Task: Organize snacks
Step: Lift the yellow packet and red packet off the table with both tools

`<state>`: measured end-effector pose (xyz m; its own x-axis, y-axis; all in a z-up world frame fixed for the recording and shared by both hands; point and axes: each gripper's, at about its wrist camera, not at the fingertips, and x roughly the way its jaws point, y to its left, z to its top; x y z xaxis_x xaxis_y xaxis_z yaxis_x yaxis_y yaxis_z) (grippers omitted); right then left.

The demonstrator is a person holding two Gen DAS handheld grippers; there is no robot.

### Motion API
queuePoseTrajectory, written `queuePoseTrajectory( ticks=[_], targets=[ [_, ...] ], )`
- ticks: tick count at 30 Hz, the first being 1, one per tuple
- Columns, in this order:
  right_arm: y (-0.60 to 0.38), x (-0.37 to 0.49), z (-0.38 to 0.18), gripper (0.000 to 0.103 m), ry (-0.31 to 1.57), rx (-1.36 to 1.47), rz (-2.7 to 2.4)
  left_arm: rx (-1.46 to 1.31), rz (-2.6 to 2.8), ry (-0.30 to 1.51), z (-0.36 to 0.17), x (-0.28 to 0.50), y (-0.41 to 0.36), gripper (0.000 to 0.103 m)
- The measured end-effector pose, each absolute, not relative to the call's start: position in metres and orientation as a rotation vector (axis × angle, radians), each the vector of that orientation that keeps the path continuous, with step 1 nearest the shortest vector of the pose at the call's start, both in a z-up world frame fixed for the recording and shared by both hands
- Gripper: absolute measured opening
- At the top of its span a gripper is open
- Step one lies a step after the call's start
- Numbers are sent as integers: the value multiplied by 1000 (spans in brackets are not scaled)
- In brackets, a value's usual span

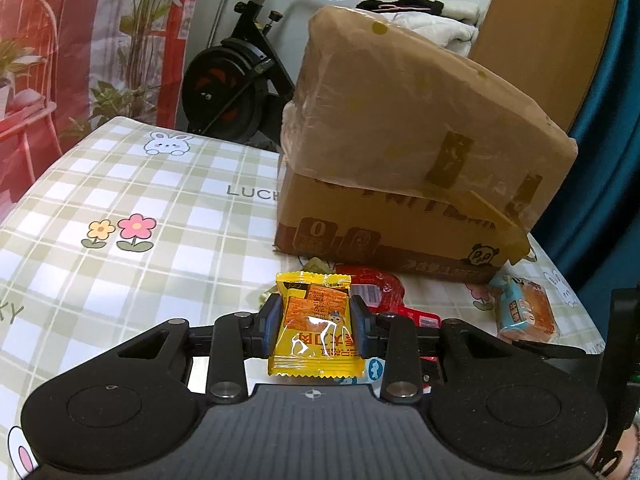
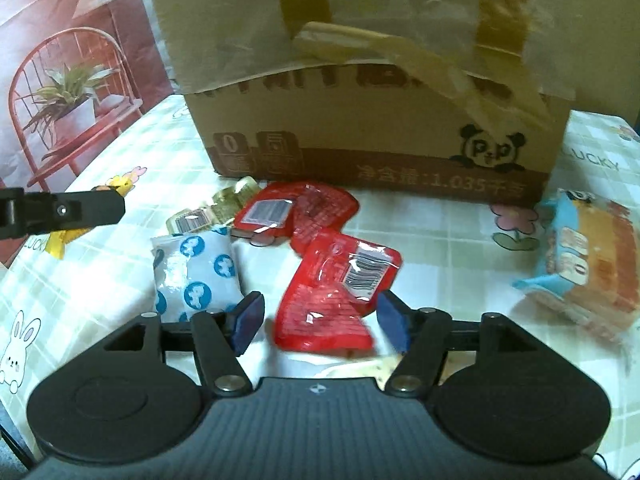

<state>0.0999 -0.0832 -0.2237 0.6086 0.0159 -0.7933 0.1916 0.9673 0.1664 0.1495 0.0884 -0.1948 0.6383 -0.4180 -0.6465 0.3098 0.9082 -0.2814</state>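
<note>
Yellow foil shows between the blue pads of the left gripper [image 1: 316, 322], which is clamped on a yellow snack packet [image 1: 316, 332] and holds it above the checked tablecloth [image 1: 132, 200], in front of the cardboard box [image 1: 384, 236]. That box, printed with a panda, stands on the cloth with its taped flaps raised.

At the foot of the box lie two red packets: the far red packet [image 2: 304, 208] almost against the box wall, the near red packet [image 2: 336, 292] overlapping it on the side away from the box. The right gripper [image 2: 322, 322] has its jaws apart with the near red packet between them; the pads do not seem to press it, though blur makes that hard to judge. A white packet with blue dots [image 2: 196, 276] lies left of the red ones, a gold-wrapped packet [image 2: 218, 208] between it and the box, and a blue-wrapped cake [image 2: 588, 264] off the box's right corner.
</note>
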Motion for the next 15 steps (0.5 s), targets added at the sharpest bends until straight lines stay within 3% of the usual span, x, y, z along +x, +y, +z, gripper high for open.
queuePoseTrajectory(
  ticks=[10,15],
  targets=[
    [-71,94,-228,65,899,109,-105,-159,-409,783,-197,141,95,38],
    [-76,88,-227,52,883,93,-85,-158,-415,788,-197,138,93,38]
  ],
)
